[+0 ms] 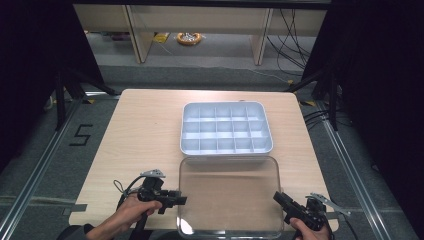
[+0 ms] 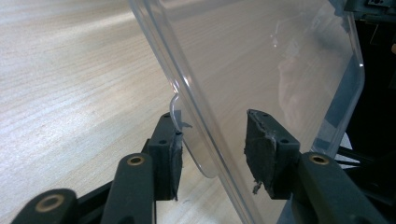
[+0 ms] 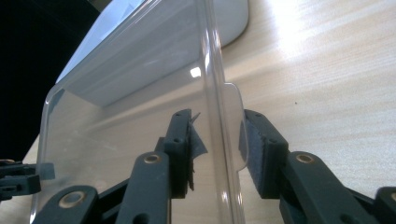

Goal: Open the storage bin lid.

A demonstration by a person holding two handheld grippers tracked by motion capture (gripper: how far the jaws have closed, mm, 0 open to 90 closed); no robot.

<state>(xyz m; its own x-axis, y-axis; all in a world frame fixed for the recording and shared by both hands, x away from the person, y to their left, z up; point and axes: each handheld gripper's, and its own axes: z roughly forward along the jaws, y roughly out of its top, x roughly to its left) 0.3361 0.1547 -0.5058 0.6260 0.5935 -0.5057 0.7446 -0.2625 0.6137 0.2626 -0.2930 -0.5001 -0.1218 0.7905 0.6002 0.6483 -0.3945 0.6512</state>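
Clear lid (image 1: pixel 229 195) (edge tabs seemingly unpinched) sits between both spread tongs.

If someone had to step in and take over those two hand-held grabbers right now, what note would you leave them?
Left gripper: jaws straddle the left edge of the clear lid, with a visible gap at the pads; not gripping.
Right gripper: jaws sit around the lid's right edge and its small tab, a slight gap on each side; not clamped either.
Things: the lid lies on the wooden table at the near edge, just in front of the white compartment box, whose compartments look empty.
Done: box is uncovered, lid is down on the table.
Left: probably draw both grippers clear of the lid; nothing else is set out to handle.
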